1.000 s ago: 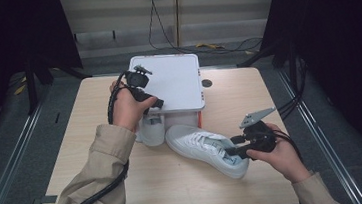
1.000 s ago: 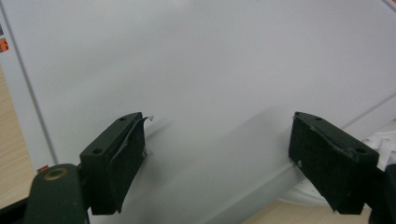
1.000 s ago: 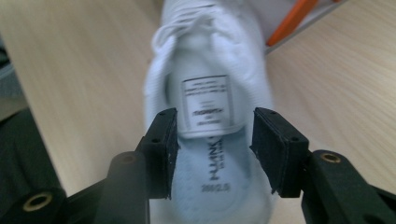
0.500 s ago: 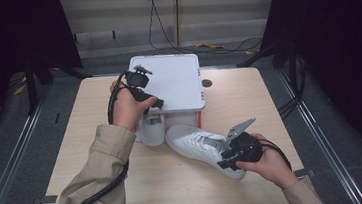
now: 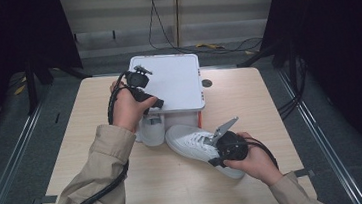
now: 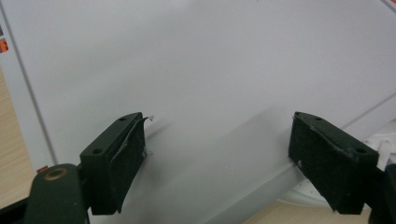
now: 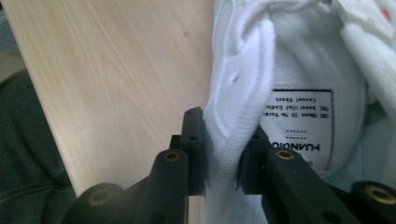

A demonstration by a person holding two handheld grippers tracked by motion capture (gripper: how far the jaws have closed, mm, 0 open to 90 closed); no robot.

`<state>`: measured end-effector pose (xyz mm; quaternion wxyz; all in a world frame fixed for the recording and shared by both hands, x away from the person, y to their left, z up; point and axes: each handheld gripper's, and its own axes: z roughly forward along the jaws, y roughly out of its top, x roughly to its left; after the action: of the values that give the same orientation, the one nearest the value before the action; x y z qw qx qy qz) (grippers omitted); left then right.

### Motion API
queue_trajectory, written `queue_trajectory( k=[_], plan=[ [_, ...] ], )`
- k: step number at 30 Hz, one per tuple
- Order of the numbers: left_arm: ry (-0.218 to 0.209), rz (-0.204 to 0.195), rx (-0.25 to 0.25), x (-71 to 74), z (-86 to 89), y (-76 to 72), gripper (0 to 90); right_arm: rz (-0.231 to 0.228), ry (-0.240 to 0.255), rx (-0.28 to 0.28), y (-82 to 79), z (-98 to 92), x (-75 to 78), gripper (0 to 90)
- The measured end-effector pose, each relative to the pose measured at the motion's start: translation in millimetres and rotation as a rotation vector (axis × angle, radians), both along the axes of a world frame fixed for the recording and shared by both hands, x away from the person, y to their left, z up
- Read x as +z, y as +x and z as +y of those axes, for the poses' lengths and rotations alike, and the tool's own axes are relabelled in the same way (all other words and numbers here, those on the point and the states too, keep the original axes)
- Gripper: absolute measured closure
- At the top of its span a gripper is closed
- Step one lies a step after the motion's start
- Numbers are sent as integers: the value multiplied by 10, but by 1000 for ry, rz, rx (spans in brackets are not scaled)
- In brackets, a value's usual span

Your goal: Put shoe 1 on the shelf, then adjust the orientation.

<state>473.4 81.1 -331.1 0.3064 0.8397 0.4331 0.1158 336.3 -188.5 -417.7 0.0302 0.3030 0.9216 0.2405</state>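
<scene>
Right gripper (image 5: 212,146) moved in, jaws just clamping one of two sneakers (image 5: 195,143); left gripper (image 5: 155,103) released.

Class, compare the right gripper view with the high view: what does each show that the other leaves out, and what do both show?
Right gripper view alone: the printed label on the insole, and the black pads pinching the padded heel collar, the jaws having just been closing.

High view alone: the white rectangular shoebox, the left gripper hovering above it, a second white shoe by the box, and both beige sleeves.

Both: the white lace-up sneaker, the right gripper and the light wooden table.
</scene>
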Motion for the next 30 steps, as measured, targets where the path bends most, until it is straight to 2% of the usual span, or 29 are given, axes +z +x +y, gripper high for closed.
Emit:
queue_trajectory(
  k=[1, 3, 5, 8, 12, 13, 15, 16, 20, 22, 25, 27, 30],
  plan=[
    [-2, 1, 0, -1, 1, 0, 186, 26, 12, -12, 10, 14, -5, 784],
    [-3, 1, 0, 0, 1, 2, 186, 26, 1, -11, 3, 37, 1, 799],
    [3, 3, 1, 2, -4, 3, 186, 30, 5, -36, 0, 29, 7, 806],
    [-4, 0, 7, -2, -12, -4, 186, 33, 86, -105, 4, -20, 53, 822],
    [-7, 2, 9, -1, -22, -6, 188, -8, 142, -165, 11, -36, 169, 827],
    [-6, 1, 6, 1, -22, -4, 191, -4, 148, -168, 13, -23, 190, 828],
    [-5, 2, 4, 2, -23, -2, 193, -20, 142, -182, 15, 11, 213, 828],
    [-4, 3, 3, 2, -22, -2, 193, -13, 140, -184, 19, 32, 216, 828],
    [-9, -2, 1, -4, -21, -4, 193, -45, 160, -202, 26, 115, 234, 827],
    [-5, -5, 3, -4, -27, -9, 194, -49, 146, -205, 28, 197, 244, 826],
    [-2, -3, -2, -3, -36, -13, 194, -45, 117, -199, 40, 338, 221, 820],
    [-3, -3, -1, -3, -41, -14, 196, -66, 104, -197, 54, 414, 210, 814],
    [-6, -6, 0, -6, -49, -16, 199, -60, 113, -223, 136, 500, 123, 809]
  ],
)
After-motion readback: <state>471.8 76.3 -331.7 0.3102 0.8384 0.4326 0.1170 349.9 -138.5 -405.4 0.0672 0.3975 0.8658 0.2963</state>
